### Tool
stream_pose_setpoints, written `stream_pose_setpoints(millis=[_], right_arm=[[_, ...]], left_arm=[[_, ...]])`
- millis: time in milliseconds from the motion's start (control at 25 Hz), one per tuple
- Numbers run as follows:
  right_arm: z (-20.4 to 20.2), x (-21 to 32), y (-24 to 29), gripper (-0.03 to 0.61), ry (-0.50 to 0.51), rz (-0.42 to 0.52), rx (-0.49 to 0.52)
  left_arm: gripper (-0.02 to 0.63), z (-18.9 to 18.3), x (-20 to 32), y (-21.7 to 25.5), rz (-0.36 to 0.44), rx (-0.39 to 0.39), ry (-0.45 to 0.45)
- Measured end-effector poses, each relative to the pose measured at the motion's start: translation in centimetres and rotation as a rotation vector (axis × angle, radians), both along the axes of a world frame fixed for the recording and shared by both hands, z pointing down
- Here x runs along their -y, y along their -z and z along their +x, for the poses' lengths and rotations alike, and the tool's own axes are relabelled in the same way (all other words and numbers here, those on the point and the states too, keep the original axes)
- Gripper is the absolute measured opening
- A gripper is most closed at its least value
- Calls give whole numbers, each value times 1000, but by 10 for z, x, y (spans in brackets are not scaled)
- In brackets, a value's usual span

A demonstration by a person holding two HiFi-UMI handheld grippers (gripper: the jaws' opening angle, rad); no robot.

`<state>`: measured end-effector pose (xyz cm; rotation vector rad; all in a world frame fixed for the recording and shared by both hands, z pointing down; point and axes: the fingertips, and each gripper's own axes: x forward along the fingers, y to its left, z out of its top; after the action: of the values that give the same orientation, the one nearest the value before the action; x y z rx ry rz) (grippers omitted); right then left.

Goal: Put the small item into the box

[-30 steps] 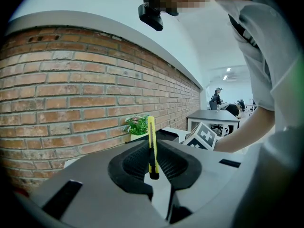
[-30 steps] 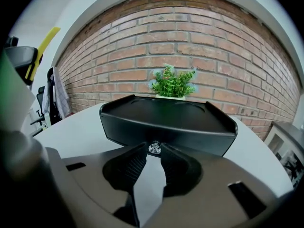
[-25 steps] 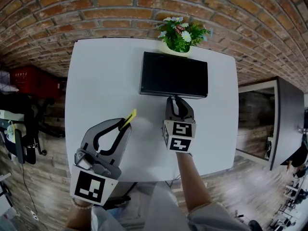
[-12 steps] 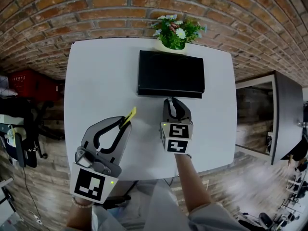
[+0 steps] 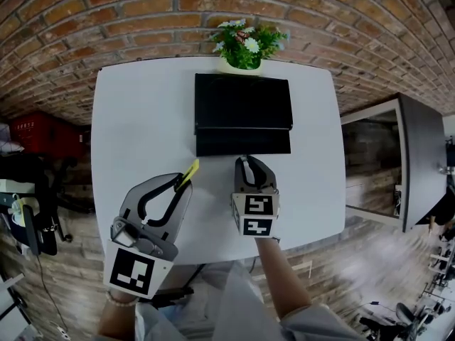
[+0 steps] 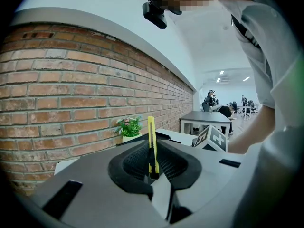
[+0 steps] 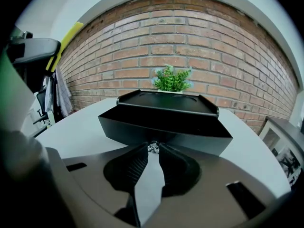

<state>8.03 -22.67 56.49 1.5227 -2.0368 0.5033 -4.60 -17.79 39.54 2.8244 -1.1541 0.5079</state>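
The right hand-held gripper [image 5: 247,160] was pinched on the small knob [image 7: 153,147] of the drawer [image 5: 243,142], which stood partly out of the box [image 5: 243,101], apparently to open a space. The left hand-held gripper [image 5: 179,185] clamped the yellow knife [image 5: 190,170] above the tabletop [image 5: 142,119], near the drawer and ready.

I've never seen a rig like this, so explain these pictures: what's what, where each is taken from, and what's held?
A person holds a two-jaw gripper in each hand; there is no robot. One picture comes from a head camera looking down; the other two from cameras riding on the grippers. On the white table stand a black box and a potted plant. The left gripper pinches a thin yellow item; the right gripper is shut on the small knob of the box's drawer.
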Motion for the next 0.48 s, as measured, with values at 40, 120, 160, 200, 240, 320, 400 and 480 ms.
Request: stream_pose_setpoints(millis=[40, 120, 160, 200, 240, 320, 400, 480], right_arm=[[0, -4, 0, 95, 1, -4, 1], [0, -13, -1, 95, 2, -14, 3], [0, -17, -1, 95, 3, -18, 2], [0, -21, -1, 95, 4, -22, 1], [0, -25, -1, 95, 5, -27, 1], [1, -32, -1, 95, 1, -34, 5], [1, -37, -2, 95, -6, -37, 13], [1, -41, -3, 95, -8, -41, 16]], left_arm=[[60, 1, -1, 1, 0, -3, -1], [60, 2, -3, 1, 2, -2, -8], [60, 3, -4, 2, 3, 0, -12], [60, 4, -5, 3, 5, 1, -15], [60, 5, -7, 3, 7, 2, -19], [60, 7, -9, 5, 12, 7, -27], [60, 8, -11, 6, 13, 2, -26], [60, 9, -12, 8, 17, -1, -25]])
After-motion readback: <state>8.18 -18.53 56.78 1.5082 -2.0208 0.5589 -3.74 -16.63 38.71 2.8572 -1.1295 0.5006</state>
